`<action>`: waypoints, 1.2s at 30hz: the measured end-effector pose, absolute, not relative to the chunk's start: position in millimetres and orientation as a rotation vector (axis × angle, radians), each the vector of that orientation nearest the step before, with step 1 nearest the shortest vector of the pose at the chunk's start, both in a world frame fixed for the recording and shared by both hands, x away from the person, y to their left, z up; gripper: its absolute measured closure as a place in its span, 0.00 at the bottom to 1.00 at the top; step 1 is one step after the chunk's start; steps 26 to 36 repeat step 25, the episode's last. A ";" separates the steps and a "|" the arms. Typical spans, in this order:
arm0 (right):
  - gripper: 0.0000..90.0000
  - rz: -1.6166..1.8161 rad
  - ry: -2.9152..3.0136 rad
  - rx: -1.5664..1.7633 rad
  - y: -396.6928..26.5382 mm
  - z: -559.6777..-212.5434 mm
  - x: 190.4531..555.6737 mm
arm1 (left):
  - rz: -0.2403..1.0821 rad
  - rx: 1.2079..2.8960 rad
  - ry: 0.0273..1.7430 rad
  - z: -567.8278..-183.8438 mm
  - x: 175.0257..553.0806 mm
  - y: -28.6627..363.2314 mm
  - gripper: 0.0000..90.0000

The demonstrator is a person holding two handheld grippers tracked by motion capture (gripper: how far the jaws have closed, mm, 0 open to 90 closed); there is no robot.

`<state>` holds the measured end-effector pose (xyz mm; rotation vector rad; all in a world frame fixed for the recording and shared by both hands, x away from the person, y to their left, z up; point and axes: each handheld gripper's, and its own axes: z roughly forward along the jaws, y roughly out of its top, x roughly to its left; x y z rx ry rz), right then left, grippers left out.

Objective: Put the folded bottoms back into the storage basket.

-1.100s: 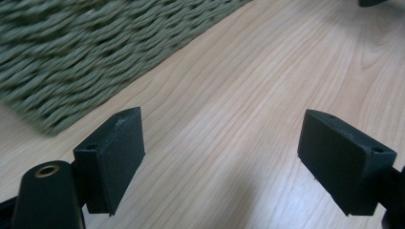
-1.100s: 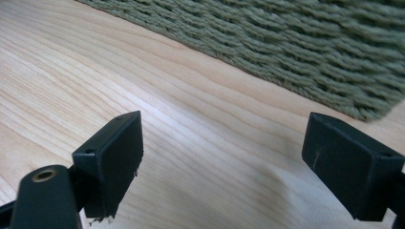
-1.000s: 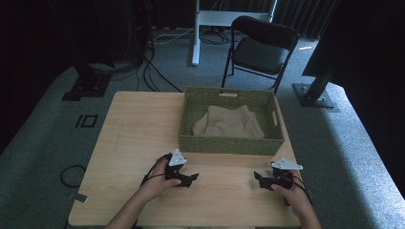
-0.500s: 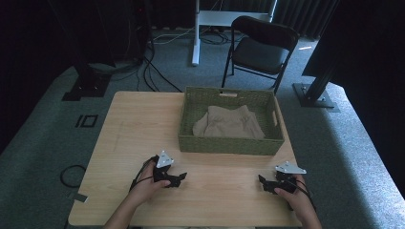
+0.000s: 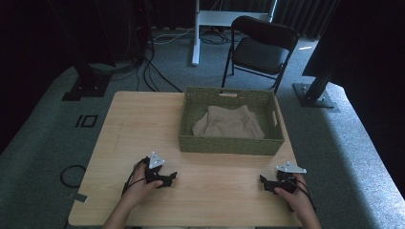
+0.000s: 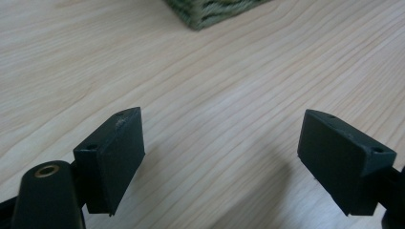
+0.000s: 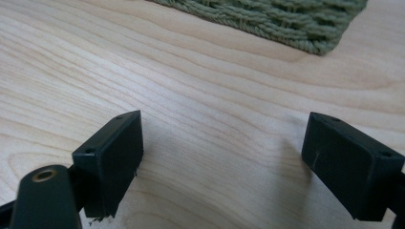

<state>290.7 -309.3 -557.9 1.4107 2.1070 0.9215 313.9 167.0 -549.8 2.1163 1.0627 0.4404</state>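
We work at a bare wooden tabletop (image 5: pixel 143 124) whose far half carries a green woven basket (image 5: pixel 231 145), and the beige folded cloth (image 5: pixel 228 125) lies inside it, so by our reading nothing is lifted yet. Both our left tongs (image 5: pixel 171 178) and right tongs (image 5: pixel 262 182) rest low near the front edge, jaws wide and empty. Only the basket's near wall stands between us and the cloth.
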 end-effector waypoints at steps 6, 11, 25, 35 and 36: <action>0.15 0.924 2.107 1.420 -309.3 -558.1 291.2 | 0.443 2.119 1.093 -551.8 312.4 171.3 0.19; 0.15 0.924 2.107 1.420 -309.2 -558.1 291.2 | 0.492 2.125 1.119 -552.5 312.0 171.8 0.19; 0.14 0.924 2.108 1.419 -309.2 -558.2 291.2 | 0.524 2.087 1.207 -553.0 309.6 169.0 0.16; 0.14 0.924 2.108 1.419 -309.2 -558.2 291.2 | 0.524 2.087 1.207 -553.0 309.6 169.0 0.16; 0.14 0.924 2.108 1.419 -309.2 -558.2 291.2 | 0.524 2.087 1.207 -553.0 309.6 169.0 0.16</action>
